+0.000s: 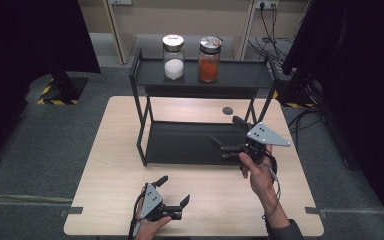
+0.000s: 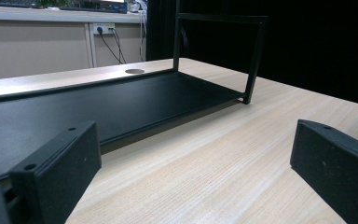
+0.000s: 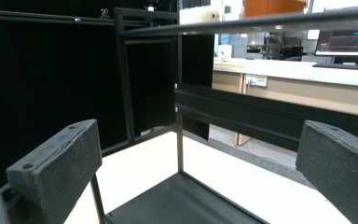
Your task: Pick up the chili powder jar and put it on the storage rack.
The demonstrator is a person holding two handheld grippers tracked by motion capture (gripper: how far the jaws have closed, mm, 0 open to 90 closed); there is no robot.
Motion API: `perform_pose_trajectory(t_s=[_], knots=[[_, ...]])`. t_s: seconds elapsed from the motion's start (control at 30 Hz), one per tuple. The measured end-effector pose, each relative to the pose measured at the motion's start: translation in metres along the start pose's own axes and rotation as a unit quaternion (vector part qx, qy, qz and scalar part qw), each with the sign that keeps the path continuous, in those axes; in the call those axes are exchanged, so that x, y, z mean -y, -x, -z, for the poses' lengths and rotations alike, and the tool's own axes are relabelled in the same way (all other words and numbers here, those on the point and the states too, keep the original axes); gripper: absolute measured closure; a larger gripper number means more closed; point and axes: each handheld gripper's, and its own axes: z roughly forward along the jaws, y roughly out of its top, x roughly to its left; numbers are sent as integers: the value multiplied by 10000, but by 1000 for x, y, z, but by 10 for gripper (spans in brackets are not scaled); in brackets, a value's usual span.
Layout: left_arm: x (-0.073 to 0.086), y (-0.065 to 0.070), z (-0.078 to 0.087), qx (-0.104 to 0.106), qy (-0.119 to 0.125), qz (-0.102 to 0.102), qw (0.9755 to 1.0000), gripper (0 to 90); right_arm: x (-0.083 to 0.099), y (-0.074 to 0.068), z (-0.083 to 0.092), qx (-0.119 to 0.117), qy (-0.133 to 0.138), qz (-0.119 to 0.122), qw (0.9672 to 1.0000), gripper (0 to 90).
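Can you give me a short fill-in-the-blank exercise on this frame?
1. The two jars stand on the ____ shelf of the black rack.
2. The right gripper hovers over the rack's ____ shelf.
3. The jaws of the left gripper stand ____.

Missing words: top; bottom; open

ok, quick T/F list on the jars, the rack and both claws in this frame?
1. Both jars, the white-filled jar and the orange-filled jar, stand on the rack's top shelf. True.
2. The right claw grips a jar. False: its jaws are open and empty, by the lower shelf.
3. The left claw is open above the table. True.
4. The lower shelf holds a jar. False: it is bare.
5. Both jars have no lids. False: each has a lid.
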Motion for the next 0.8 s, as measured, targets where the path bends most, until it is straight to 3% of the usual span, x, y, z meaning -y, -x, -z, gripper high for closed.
perform_pose_trajectory(t_s=[0.8], knots=[[0,0,0,-43,3,9,10000,11,55,-4,7,-164,-347,-226,9990,5]])
